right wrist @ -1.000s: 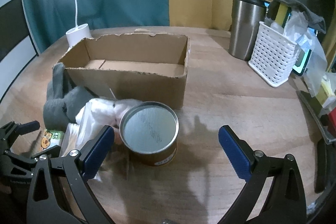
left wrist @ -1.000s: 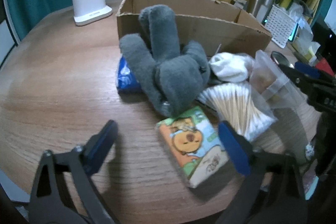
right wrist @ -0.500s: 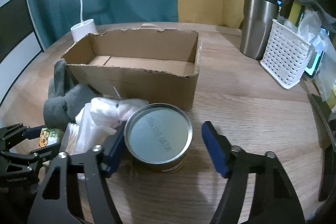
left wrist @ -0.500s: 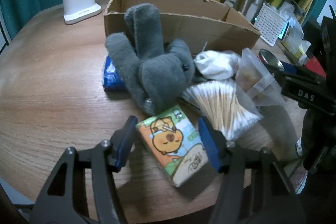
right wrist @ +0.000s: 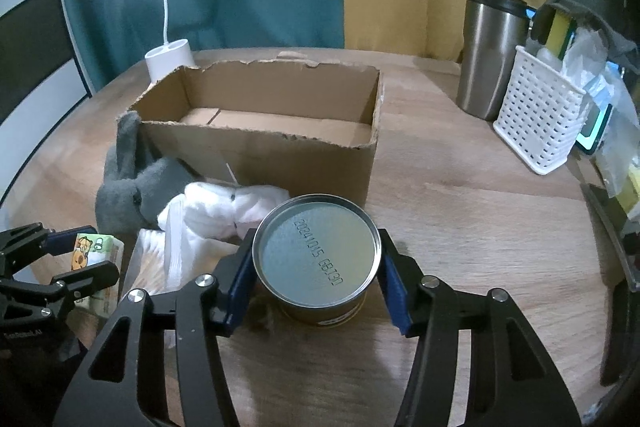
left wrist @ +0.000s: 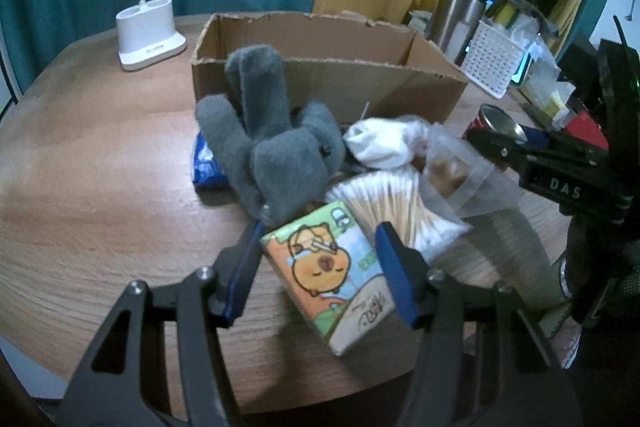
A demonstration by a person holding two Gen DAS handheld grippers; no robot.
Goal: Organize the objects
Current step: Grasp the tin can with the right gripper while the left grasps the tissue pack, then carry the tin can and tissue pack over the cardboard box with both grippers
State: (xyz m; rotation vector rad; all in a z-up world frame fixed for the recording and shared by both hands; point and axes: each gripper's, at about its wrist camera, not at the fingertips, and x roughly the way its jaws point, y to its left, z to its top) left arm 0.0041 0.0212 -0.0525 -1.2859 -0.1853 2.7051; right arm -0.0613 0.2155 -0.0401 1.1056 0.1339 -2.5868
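Both claws closing — left claw [left wrist: 320,267] around the cartoon tissue pack [left wrist: 336,275] at lower centre, right claw [right wrist: 316,271] around the tin can [right wrist: 318,263] before the cardboard box [right wrist: 280,151]; a skewed pinch could let the smooth can slip.

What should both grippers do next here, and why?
Probably finish closing, then lift. The left gripper brackets the tissue pack and the right gripper brackets the tin can; both sets of jaws are closing, pads at or near the sides. Both items sit on the table, and the cardboard box just behind looks empty, so carry them there.
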